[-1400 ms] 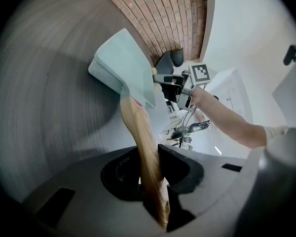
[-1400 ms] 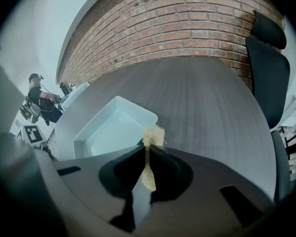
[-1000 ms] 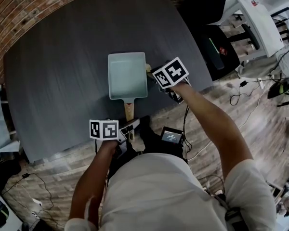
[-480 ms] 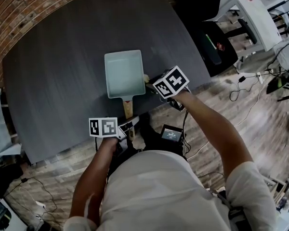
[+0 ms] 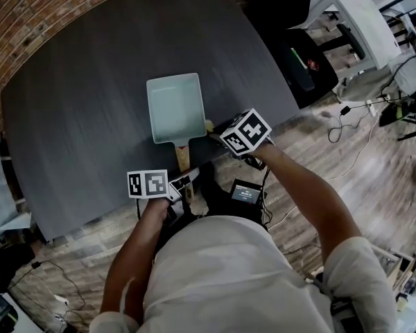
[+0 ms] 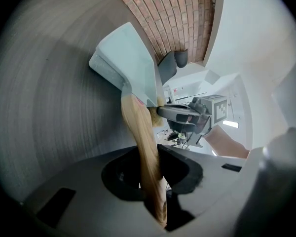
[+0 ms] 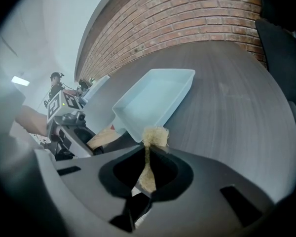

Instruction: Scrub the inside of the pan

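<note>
**Pan** [image 5: 175,108]: pale blue-green, rectangular and shallow, inside bare. It lies flat on the table, near the edge closest to the person.

**Handle** [image 5: 183,157]: light wood, running from the pan's near short side toward the person.

**Left gripper** [image 6: 154,181]: at the handle's outer end, on the pan's near side. Its jaws are clamped on the wood, which passes between them. Its marker cube [image 5: 149,184] sits left of the handle.

**Scrub pad** [image 7: 154,136]: tan and fibrous, pinched thin. Its frayed tip is just beside the pan's near right corner, outside the rim; whether it touches the rim cannot be told.

**Right gripper** [image 7: 148,174]: right of the pan's near corner and tilted downward, jaws closed on the scrub pad. Its marker cube [image 5: 245,132] lies further right of the pan.

**Table** [image 5: 90,103]: dark grey with a fine grain, under the pan and around it on all sides.

**Brick wall** [image 5: 28,12]: red-brown, beyond the pan's far end.

**Floor** [image 5: 319,151]: pale wood planks, right of the pan and nearer than it, with loose cables.

**Screen device** [image 5: 247,194]: small and dark, nearer than the pan, at the person's waist.
</note>
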Motion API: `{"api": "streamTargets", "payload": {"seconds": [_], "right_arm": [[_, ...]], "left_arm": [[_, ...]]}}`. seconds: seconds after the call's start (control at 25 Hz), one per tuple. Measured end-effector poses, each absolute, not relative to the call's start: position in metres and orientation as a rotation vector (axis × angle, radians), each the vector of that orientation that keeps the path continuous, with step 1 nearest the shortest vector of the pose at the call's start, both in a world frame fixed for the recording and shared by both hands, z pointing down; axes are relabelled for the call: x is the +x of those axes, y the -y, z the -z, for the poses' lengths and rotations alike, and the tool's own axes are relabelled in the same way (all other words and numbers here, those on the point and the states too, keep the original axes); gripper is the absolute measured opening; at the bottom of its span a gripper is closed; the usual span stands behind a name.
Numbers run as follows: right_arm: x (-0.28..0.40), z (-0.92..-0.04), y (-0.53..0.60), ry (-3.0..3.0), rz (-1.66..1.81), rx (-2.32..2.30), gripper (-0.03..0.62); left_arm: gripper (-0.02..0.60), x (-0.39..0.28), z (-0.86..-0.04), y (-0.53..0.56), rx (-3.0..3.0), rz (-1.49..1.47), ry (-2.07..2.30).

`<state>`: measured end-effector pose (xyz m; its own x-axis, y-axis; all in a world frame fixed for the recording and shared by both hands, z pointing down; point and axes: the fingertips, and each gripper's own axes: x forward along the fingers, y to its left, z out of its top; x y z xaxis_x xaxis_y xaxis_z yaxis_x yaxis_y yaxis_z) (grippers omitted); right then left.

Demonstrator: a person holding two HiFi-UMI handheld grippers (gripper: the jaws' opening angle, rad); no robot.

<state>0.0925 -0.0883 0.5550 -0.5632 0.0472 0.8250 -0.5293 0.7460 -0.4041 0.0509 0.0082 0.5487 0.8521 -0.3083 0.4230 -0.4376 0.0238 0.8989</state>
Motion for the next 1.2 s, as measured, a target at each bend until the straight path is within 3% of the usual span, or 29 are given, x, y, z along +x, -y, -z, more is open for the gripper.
{"api": "streamTargets", "payload": {"seconds": [0.56,0.96,1.2], "right_arm": [[0.109,-0.542,0.049,1.985,-0.712,0.332,0.037],[0.061,-0.548,0.036,1.966,-0.526,0.293,0.037],[0.066,-0.553,0.044,1.947,-0.565,0.408,0.037]], "left_arm": [[0.087,0.049,-0.549,-0.009,1.572,-0.101,0.604],[0.087,0.046,-0.549,-0.014,1.580,-0.114,0.584],[0.086,0.040,-0.549,-0.024,1.588,-0.131,0.553]]}}
